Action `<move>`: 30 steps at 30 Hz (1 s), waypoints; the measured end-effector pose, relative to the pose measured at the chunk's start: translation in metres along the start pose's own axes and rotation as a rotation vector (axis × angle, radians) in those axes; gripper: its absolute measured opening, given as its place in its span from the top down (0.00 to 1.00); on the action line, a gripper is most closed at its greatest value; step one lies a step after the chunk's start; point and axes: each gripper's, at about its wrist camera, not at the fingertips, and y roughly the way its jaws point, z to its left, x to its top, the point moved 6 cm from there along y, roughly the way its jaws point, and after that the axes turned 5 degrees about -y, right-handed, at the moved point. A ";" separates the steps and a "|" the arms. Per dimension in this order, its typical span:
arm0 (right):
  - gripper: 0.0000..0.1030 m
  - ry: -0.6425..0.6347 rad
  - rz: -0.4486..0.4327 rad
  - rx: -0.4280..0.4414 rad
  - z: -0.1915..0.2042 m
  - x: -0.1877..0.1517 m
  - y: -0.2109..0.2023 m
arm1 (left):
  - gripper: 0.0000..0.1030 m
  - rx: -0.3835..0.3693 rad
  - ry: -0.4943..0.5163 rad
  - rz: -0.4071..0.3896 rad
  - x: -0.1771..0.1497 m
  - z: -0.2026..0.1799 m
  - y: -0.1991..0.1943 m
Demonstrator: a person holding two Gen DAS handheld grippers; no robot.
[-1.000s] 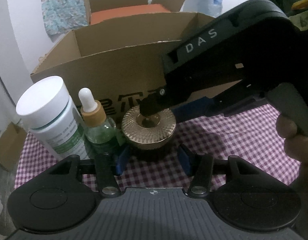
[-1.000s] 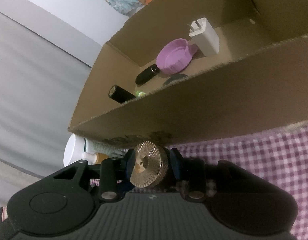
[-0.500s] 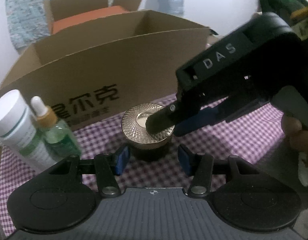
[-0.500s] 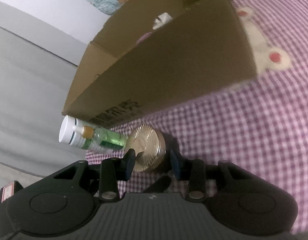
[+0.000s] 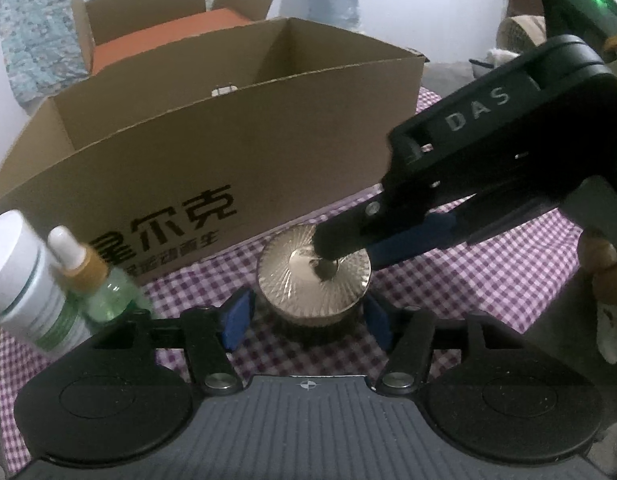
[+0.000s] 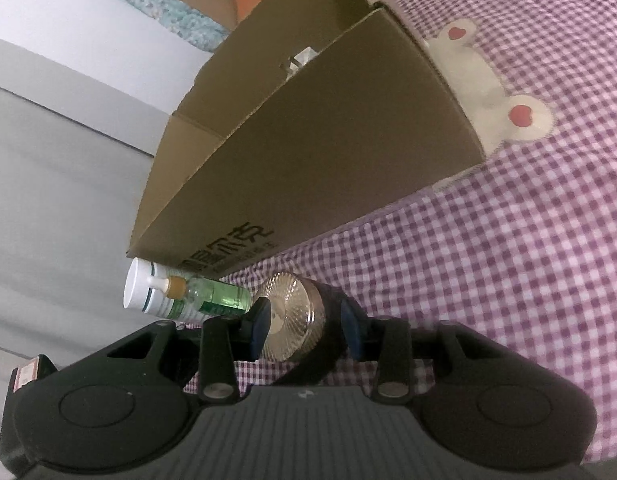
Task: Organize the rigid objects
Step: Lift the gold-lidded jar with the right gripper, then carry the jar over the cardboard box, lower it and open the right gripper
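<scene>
On the checked purple cloth [image 5: 488, 280] of the worktop, the long cardboard box [image 5: 268, 140] stands open behind everything. Beside its front wall stand a white bottle [image 5: 24, 276] and a green dropper bottle [image 5: 104, 284], touching each other. Near them sits the gold-lidded jar [image 5: 308, 280], upright on the cloth. The right gripper [image 6: 304, 320] is clamped on it, top and bottom. The left gripper [image 5: 308, 316] straddles the jar, its jaws opening, pads clear of its sides.

A purple checked cloth [image 5: 488, 280] carries a cardboard box [image 5: 268, 152], white bottle [image 5: 24, 276], dropper bottle [image 5: 104, 284] and gold-lidded jar [image 5: 312, 280]
</scene>
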 end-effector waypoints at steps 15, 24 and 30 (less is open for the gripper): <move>0.52 -0.027 0.020 0.010 0.001 0.009 0.011 | 0.46 0.004 -0.023 0.013 0.012 0.013 0.017; 0.52 -0.058 0.023 0.011 0.021 0.008 0.002 | 0.46 0.029 -0.020 -0.030 0.012 0.008 -0.011; 0.52 -0.149 -0.055 0.041 0.058 0.019 -0.027 | 0.46 0.058 -0.014 -0.131 0.038 0.002 -0.057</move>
